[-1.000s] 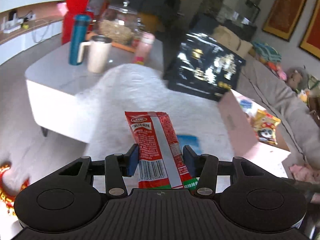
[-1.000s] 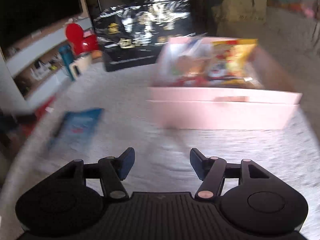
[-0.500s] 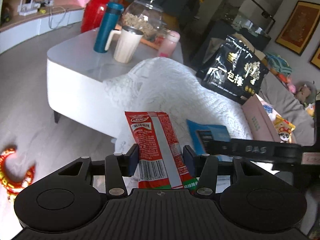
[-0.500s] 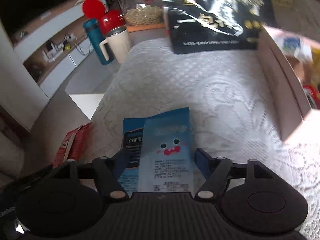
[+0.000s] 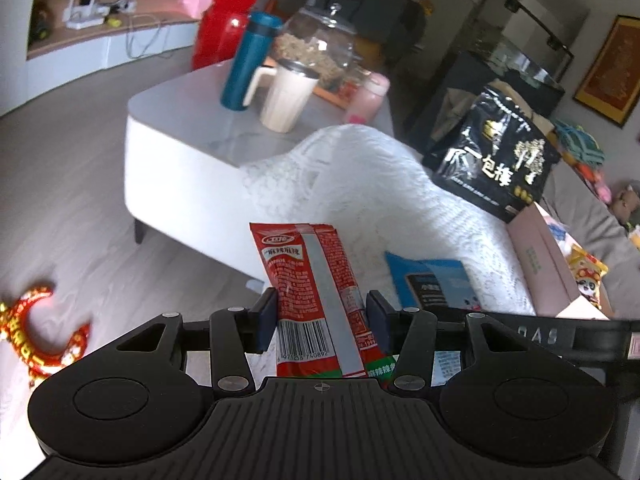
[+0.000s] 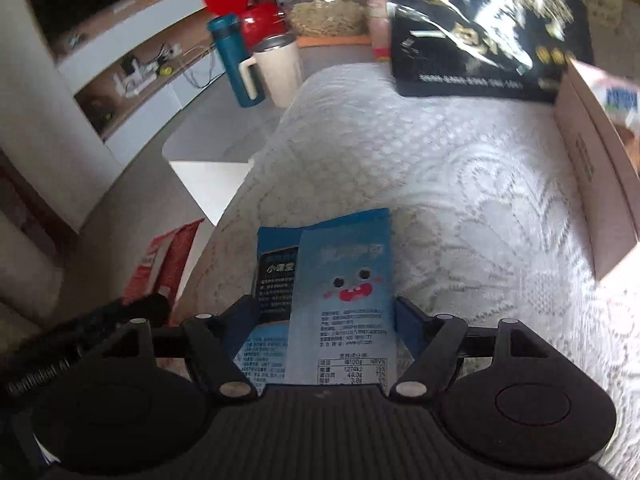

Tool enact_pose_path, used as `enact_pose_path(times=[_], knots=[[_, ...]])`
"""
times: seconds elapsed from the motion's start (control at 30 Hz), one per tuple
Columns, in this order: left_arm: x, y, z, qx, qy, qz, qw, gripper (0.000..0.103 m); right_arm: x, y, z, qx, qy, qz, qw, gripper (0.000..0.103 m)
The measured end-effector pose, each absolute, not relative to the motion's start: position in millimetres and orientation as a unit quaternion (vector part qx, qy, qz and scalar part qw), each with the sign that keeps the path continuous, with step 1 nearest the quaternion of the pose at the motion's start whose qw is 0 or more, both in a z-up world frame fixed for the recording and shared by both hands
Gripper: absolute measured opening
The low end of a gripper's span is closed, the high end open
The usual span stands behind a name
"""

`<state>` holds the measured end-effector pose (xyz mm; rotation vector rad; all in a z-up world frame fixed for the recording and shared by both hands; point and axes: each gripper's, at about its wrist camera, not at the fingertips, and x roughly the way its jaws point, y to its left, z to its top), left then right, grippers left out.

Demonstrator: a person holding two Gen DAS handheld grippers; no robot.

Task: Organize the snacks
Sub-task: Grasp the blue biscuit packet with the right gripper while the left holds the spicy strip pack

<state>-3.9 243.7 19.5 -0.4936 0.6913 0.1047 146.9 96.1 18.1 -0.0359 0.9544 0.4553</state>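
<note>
Between our left gripper's jaws sits a red snack sachet, gripped firmly, while our right gripper opens its jaws around the blue snack packet on the lace-covered table. Some snacks already fill the pink box (these two remain outside).
</note>
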Motion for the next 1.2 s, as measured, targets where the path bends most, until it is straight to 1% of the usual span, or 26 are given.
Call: enact_pose_path(times=[0.17, 0.23, 0.33, 0.37, 0.47, 0.63, 0.83, 1.0, 1.2], knots=[[-5.3, 246.1, 15.5, -0.249, 0.336, 0.044, 0.907, 0.053, 130.9, 117.1, 7.2, -0.091, 0.426, 0.223, 0.872, 0.089], [-6.4, 244.8, 16.1, -0.249, 0.335, 0.041, 0.908, 0.053, 121.9, 121.8, 3.3, -0.124, 0.396, 0.226, 0.881, 0.089], [-8.3, 240.6, 19.0, -0.246, 0.335, 0.034, 0.909, 0.053, 125.0, 112.0, 3.6, -0.105, 0.402, 0.239, 0.878, 0.088], [-8.9, 237.6, 20.7, -0.244, 0.335, 0.031, 0.91, 0.053, 125.6, 108.9, 5.4, -0.104, 0.406, 0.245, 0.874, 0.085], [-8.8, 219.5, 26.4, -0.23, 0.337, 0.015, 0.913, 0.053, 122.5, 91.5, 13.8, -0.099, 0.41, 0.243, 0.873, 0.081], [-4.2, 160.4, 40.6, -0.192, 0.346, -0.047, 0.917, 0.053, 91.3, 40.5, 31.9, -0.128, 0.367, 0.228, 0.893, 0.08], [0.3, 74.3, 46.7, -0.147, 0.363, -0.124, 0.912, 0.053, 61.0, -47.3, 43.9, -0.145, 0.346, 0.167, 0.912, 0.081], [0.1, 5.9, 44.5, -0.095, 0.387, -0.177, 0.9, 0.053, 40.7, -116.0, 44.2, -0.114, 0.356, 0.125, 0.919, 0.081], [-1.2, -46.9, 44.0, -0.049, 0.4, -0.205, 0.892, 0.053, 32.3, -174.3, 37.0, -0.078, 0.359, 0.089, 0.926, 0.081]])
